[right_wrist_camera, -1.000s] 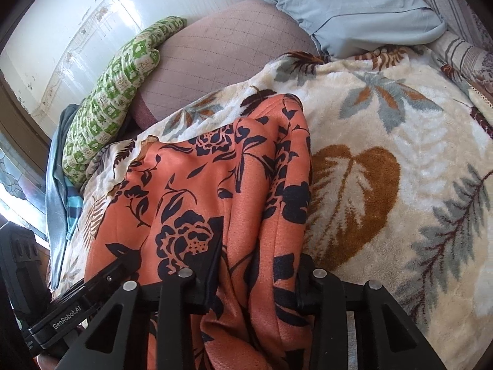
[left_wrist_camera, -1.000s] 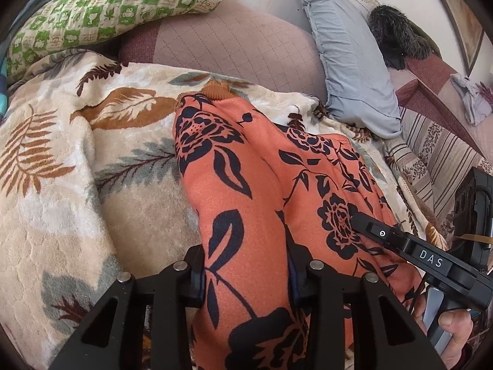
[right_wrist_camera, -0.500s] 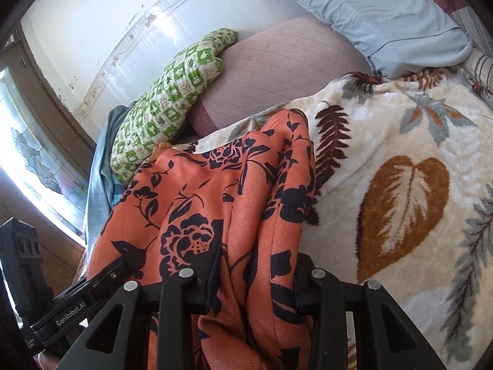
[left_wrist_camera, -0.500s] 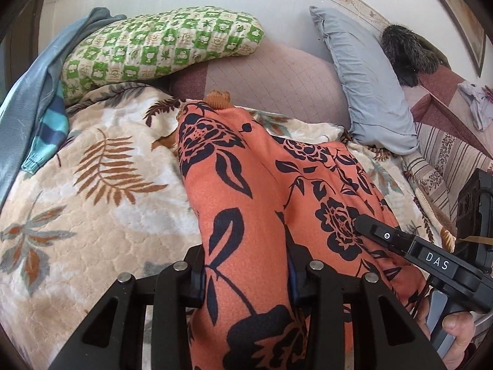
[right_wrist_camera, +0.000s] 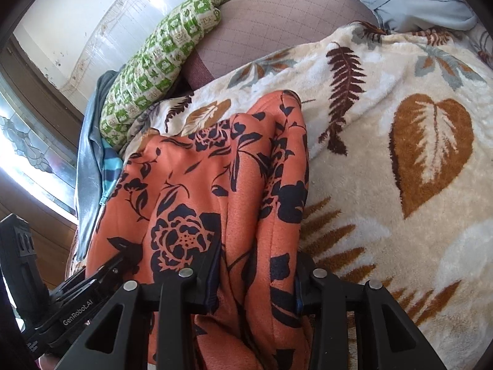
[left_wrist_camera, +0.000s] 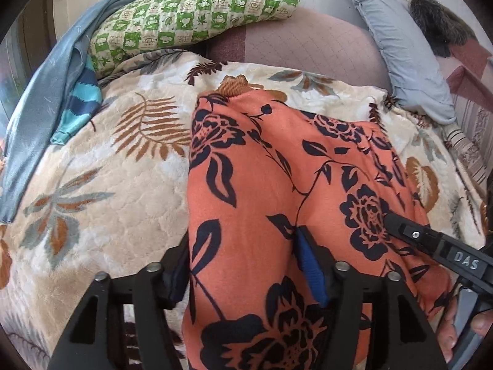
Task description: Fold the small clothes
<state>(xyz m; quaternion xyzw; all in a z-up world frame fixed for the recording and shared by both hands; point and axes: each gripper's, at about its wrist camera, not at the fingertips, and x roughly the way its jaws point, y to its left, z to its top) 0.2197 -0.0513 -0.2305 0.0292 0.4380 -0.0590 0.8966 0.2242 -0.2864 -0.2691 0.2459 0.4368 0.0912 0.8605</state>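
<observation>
Both tongs worked one orange floral garment (left_wrist_camera: 262, 203) spread on a leaf-patterned blanket (left_wrist_camera: 101, 203) on the bed. Left tongs (left_wrist_camera: 243, 268) had just been opening, their jaws standing apart with the cloth running between them and a blue pad (left_wrist_camera: 312, 273) bared beside the fabric. Right tongs (right_wrist_camera: 252, 273) had also just been opening, the bunched edge of the cloth between their jaws; whether the pads pressed on it could not be told. Behind the garment lay a green checked pillow (left_wrist_camera: 191, 12), a mauve quilted cushion (left_wrist_camera: 308, 46) and a grey-blue pillow (left_wrist_camera: 400, 52).
</observation>
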